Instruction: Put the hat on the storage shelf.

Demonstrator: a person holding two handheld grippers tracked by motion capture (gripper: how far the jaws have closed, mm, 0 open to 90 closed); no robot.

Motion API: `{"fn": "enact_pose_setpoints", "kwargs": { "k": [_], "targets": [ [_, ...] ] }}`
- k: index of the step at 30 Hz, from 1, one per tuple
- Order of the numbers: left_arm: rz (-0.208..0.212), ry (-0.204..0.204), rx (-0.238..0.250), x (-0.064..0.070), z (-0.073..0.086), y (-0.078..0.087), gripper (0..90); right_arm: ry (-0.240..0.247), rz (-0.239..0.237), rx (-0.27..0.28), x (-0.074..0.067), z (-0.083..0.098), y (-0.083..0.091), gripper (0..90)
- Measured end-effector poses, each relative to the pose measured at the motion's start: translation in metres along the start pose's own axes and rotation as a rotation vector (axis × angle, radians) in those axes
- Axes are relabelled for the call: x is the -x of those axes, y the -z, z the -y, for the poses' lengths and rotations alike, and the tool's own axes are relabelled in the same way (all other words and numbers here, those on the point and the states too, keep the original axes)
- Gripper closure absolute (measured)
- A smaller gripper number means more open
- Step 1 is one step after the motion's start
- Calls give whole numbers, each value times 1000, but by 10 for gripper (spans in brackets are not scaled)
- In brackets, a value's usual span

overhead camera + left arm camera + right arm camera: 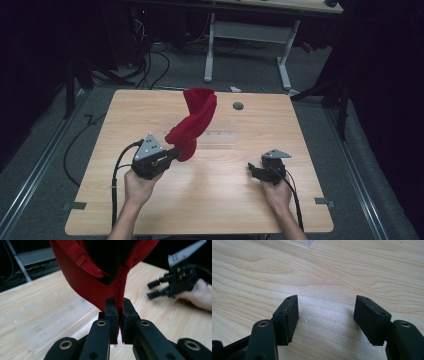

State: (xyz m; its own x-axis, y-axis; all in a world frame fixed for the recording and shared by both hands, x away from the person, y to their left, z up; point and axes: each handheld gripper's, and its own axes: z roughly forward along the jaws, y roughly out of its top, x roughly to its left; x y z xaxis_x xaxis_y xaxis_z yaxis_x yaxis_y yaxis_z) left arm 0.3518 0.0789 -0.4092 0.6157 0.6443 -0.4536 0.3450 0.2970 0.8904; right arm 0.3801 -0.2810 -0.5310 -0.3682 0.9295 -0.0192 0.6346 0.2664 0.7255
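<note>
So the left gripper (119,306) is clamped on a red cloth's (194,125) edge, holding it up over the table (210,200). Right gripper (325,317) sits with jaws apart, empty. Probably it needs to grab another edge next.

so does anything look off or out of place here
The red cloth is twisted and hangs in the air, pinched by one edge in the left tool. A clear plastic rack lies flat on the table.
</note>
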Motion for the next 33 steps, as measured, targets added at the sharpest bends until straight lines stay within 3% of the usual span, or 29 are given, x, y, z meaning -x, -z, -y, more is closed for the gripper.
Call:
{"fn": "enact_pose_setpoints", "kwargs": {
  "k": [9, 12, 18, 33],
  "targets": [
    [-45, -13, 52, -13, -16, -9, 862, 1, 0, 0, 0, 0, 0, 367],
    [-72, -30, 59, -22, -20, -15, 862, 1, 0, 0, 0, 0, 0, 366],
    [-118, -24, 77, -39, -26, -23, 862, 0, 0, -1, 0, 0, 0, 365],
    [-234, -44, 122, -76, -29, -41, 862, 0, -1, -1, -1, 0, 0, 362]
  ]
}}
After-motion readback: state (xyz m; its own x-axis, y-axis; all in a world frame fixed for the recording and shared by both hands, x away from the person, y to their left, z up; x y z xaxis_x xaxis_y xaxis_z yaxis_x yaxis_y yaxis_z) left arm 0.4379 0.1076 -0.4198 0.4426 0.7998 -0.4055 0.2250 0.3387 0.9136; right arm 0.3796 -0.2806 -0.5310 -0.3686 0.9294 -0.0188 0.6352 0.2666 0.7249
